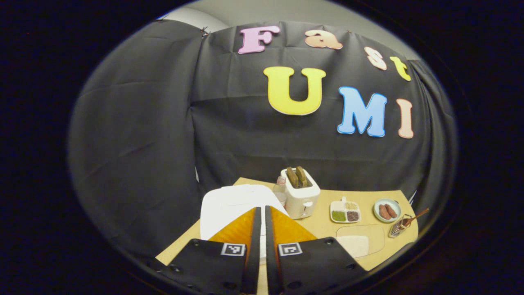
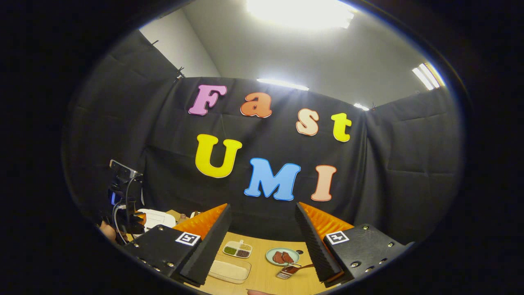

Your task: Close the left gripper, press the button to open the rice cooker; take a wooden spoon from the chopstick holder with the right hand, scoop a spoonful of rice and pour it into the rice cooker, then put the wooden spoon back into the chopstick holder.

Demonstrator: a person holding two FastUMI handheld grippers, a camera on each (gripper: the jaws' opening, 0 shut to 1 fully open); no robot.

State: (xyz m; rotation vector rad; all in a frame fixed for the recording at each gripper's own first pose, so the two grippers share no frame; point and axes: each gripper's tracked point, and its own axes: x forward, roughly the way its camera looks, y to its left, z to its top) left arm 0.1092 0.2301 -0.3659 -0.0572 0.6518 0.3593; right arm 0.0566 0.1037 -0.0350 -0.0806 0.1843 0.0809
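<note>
Your left gripper (image 1: 262, 213) was clenched, its two fingers side by side with only a thin slit between them and nothing held. That suits the first step: a closed tip makes one blunt point for pushing a button. It hung above the near edge of the cooker (image 1: 233, 205), a white box with its lid down at the table's left. I could not pick out the button; the fingers covered the cooker's near face.

Your right gripper (image 2: 262, 233) was released, jaws spread wide and empty, held high and back from the table (image 2: 266, 274). I judged it to be waiting its turn, ready for the spoon.

The spoon (image 1: 415, 216) stood in the holder (image 1: 398, 228) at the near right of the table, its handle leaning out to the right, which leaves a stretch free to pinch. Just left of the holder lay the rice tray (image 1: 360, 241), a clear shallow dish with white grains, near the front edge. So holder, rice and cooker sat in a row from right to left, a short carry for a loaded spoon.

Farther back stood a toaster (image 1: 301, 192) just right of the cooker, then a divided dish (image 1: 345, 211) of grains and a plate (image 1: 387, 210) with sausages. Neither belongs to the task.

Nothing was done yet: lid shut, spoon untouched.
</note>
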